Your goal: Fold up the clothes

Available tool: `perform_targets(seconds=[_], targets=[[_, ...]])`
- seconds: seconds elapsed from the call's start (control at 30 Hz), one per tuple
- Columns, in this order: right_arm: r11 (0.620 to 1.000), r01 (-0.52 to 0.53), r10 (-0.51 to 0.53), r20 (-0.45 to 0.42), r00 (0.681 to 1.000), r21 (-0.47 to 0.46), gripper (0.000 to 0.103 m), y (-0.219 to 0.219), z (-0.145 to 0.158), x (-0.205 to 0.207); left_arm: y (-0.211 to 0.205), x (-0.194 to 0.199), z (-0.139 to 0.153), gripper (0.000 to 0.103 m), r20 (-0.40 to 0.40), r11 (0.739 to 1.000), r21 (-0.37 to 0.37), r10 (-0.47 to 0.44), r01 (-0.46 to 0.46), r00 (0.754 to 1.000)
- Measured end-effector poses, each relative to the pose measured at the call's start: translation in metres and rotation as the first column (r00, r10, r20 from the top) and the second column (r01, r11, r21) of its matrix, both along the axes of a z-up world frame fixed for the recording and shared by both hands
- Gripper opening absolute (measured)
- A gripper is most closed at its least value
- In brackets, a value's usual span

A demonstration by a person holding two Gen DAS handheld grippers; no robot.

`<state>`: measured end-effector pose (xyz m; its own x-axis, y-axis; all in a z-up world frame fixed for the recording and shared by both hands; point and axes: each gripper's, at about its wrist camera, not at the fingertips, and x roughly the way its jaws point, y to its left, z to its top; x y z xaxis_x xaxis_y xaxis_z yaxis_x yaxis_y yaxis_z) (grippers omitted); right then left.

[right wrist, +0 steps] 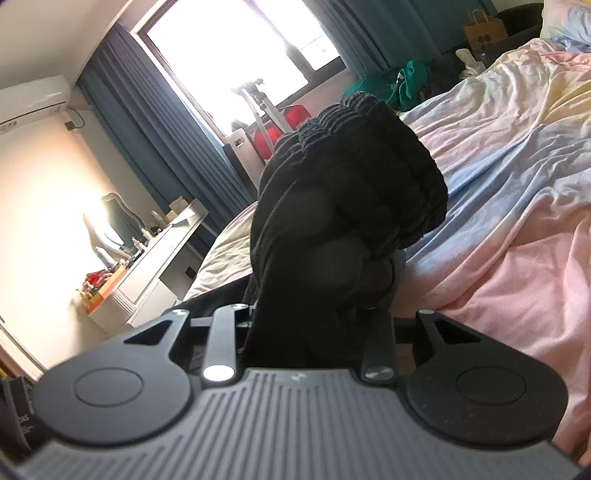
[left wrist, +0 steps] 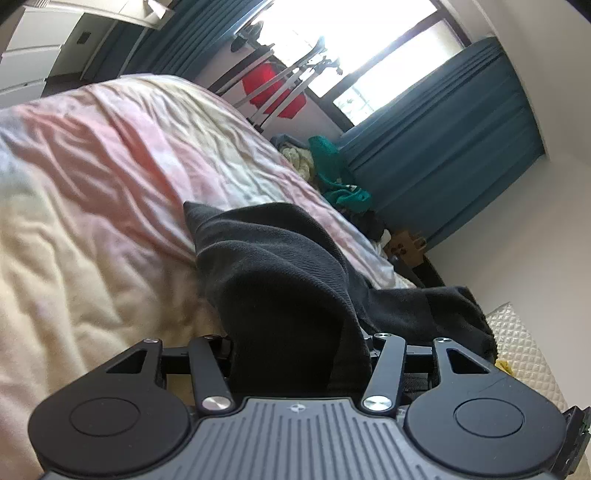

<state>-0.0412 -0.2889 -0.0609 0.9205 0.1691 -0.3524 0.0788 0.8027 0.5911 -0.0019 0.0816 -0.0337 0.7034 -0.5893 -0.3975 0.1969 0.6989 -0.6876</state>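
1. The black garment (left wrist: 280,280) is bunched between the left gripper's (left wrist: 295,343) jaws, draping over the fingers, lifted off the bed (left wrist: 92,184).
2. The right gripper (right wrist: 321,317) pinches the same garment's ribbed hem (right wrist: 354,110), bunched ahead of it.
3. Beyond both lie the wrinkled pastel bedcover, teal curtains (left wrist: 443,147) and window.

One black garment, one bed, two claws.

One black garment (left wrist: 280,280) lies bunched on one bed (left wrist: 92,192), with one left claw (left wrist: 295,354) and one right claw (right wrist: 314,332) at it. One window (right wrist: 229,55) shows between two teal curtains (left wrist: 443,147), plus one red bag (left wrist: 273,92), one green clothes heap (left wrist: 332,170), one paper bag (right wrist: 484,29), one air conditioner (right wrist: 33,99) and one mirror (right wrist: 118,221).
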Motion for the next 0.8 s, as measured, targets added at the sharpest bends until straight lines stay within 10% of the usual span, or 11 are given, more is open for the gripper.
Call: perform_targets(seconds=[0.23, 0.53, 0.8], targets=[[0.999, -0.022, 0.023, 0.05, 0.998, -0.032, 0.034, -0.043, 0.047, 0.017, -0.045, 0.045, 0.046, 0.053, 0.037, 0.997, -0.014, -0.081, 0.082, 0.996], [0.985, 0.17, -0.172, 0.111, 0.979, 0.034, 0.034, -0.187, 0.069, 0.071, -0.244, 0.179, 0.122, 0.054, 0.175, 0.943, 0.182, -0.311, 0.279, 0.934], [0.924, 0.374, -0.382, 0.112, 0.918, 0.084, 0.034, -0.329, 0.05, 0.101, -0.43, 0.25, 0.089, 0.054, 0.146, 0.892, 0.163, -0.444, 0.421, 0.884]])
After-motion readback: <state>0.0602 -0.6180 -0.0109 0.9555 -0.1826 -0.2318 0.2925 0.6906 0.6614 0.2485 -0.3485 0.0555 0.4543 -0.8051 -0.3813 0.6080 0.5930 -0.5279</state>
